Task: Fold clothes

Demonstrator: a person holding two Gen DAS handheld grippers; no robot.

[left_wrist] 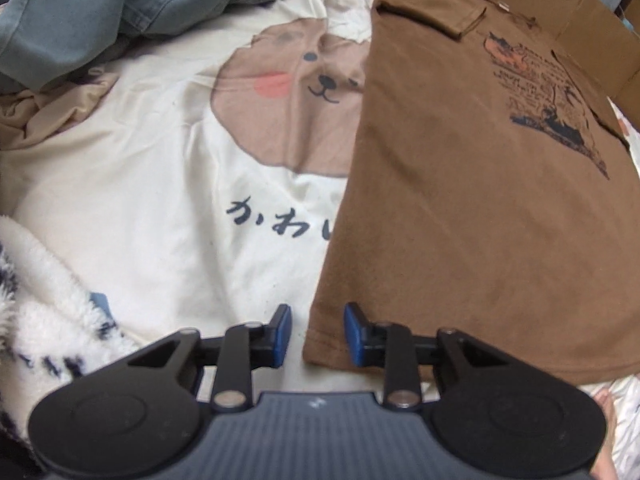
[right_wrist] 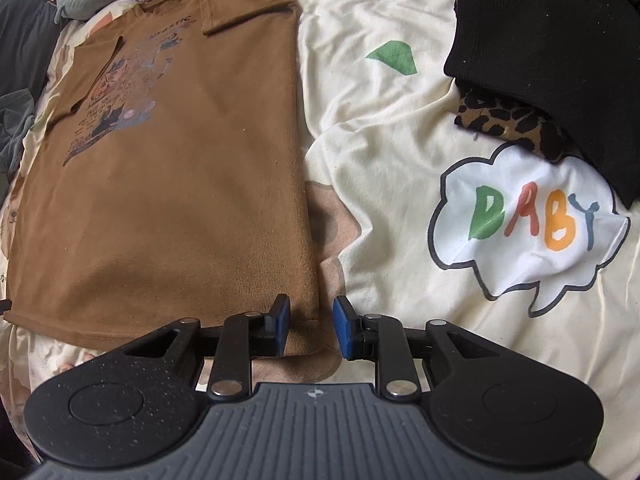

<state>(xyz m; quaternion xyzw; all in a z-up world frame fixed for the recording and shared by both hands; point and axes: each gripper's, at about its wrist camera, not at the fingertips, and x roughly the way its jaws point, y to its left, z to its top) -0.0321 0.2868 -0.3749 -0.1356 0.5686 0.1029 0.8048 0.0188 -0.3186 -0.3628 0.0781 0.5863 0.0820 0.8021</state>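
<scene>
The brown shirt (left_wrist: pixel 460 208) lies flat on the cream bedspread (left_wrist: pixel 160 200), front up, its print toward the far end and its hem nearest the person. Both sleeves look already turned in over the chest, so the sides run as long straight edges.

The left gripper (left_wrist: pixel 316 334) is over the near left hem corner, pointing steeply down. Its blue pads (left_wrist: pixel 282 334) stand narrow, one either side of the corner, with a gap between them; I cannot see that they pinch cloth yet. The right gripper (right_wrist: pixel 310 330) is at the near right corner in the same way: fingers narrow, the hem corner between them, one pad over the shirt and the other over the bedspread, not plainly clamped.

So the step in hand looks like taking hold of the hem at both corners. Next, I would judge, both grippers must bite the fabric fully, then lift together and carry the hem toward the collar to fold the shirt in half. A shallow bite could let a corner slip out.

The cloth looks soft and a little fuzzy, smooth with few wrinkles. A denim heap (left_wrist: pixel 120 0) sits far left and a black garment (right_wrist: pixel 552 52) far right, both clear of the shirt.
</scene>
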